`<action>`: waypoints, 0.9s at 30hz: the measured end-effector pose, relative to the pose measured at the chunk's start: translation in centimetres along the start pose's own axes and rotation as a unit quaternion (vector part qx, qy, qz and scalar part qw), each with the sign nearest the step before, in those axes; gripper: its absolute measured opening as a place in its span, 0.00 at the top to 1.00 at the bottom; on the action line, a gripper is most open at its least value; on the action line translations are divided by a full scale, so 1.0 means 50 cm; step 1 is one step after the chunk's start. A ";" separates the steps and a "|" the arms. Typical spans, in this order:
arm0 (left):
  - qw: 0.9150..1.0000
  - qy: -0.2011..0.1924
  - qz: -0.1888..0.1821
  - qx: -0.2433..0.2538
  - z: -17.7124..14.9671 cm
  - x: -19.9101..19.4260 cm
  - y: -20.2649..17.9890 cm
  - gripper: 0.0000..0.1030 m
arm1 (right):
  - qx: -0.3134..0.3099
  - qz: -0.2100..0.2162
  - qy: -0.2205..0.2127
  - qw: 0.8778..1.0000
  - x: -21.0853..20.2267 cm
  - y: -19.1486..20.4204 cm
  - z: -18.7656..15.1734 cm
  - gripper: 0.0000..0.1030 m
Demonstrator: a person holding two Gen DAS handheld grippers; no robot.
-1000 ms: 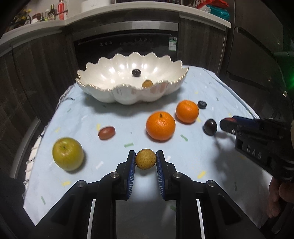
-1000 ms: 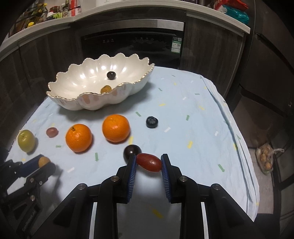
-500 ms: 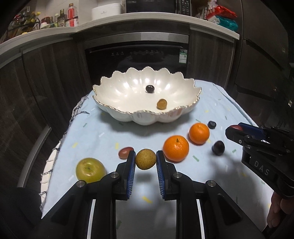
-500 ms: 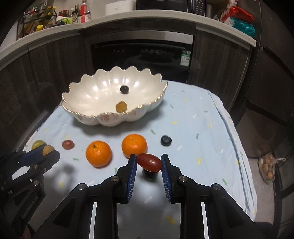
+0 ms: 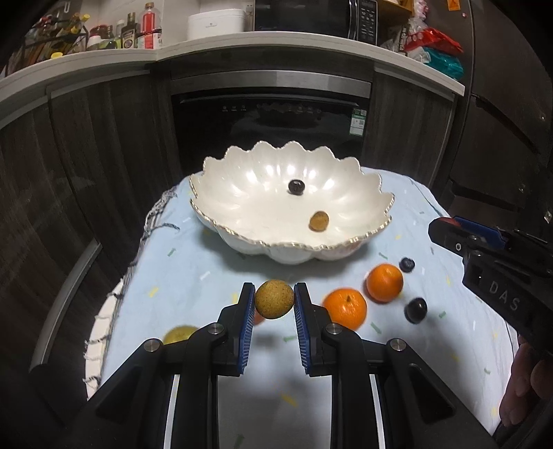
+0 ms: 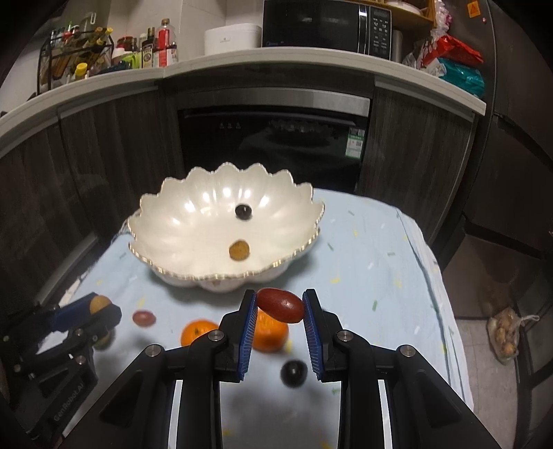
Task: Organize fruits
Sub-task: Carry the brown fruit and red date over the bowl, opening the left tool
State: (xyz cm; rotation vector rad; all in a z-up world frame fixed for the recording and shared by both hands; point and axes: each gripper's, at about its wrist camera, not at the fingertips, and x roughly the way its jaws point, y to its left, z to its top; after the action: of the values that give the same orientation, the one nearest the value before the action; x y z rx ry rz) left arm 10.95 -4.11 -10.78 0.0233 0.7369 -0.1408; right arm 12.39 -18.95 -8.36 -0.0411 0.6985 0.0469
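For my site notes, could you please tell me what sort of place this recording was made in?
Most likely a home kitchen: a microwave and sauce bottles stand on a countertop, with a built-in dishwasher or oven below, behind a cloth-covered table.

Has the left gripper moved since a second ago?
Yes. The left gripper, shut on the tan fruit, has lifted off the cloth toward the white bowl.

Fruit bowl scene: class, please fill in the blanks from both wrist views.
1. The left gripper holds a round ____ fruit.
2. The right gripper holds an oval ____ fruit.
3. The white bowl has ____ fruits in it.
4. ____ oranges lie on the cloth.

Missing words: tan; red; two; two
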 end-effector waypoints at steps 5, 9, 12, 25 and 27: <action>1.000 -0.008 0.000 -0.004 0.030 0.008 0.014 0.77 | 0.005 0.003 -0.009 1.000 0.006 0.007 0.026 0.72; 1.000 -0.016 0.001 -0.008 0.054 0.016 0.027 0.77 | 0.003 0.003 -0.015 1.000 0.011 0.016 0.044 0.72; 1.000 -0.018 -0.001 -0.015 0.072 0.024 0.038 0.77 | 0.002 0.003 -0.018 1.000 0.018 0.021 0.056 0.72; 0.999 -0.040 0.004 -0.017 0.136 0.061 0.066 0.77 | 0.005 0.004 -0.029 1.000 0.057 0.032 0.094 0.72; 0.999 -0.044 0.006 -0.012 0.142 0.067 0.067 0.77 | 0.005 0.003 -0.031 0.999 0.064 0.031 0.099 0.72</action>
State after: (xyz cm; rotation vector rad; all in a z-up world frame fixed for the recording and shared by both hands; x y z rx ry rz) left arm 18.62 -1.70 -7.87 -0.0008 0.6512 -0.1211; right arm 17.93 -17.03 -6.67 -0.0281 0.6364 0.0498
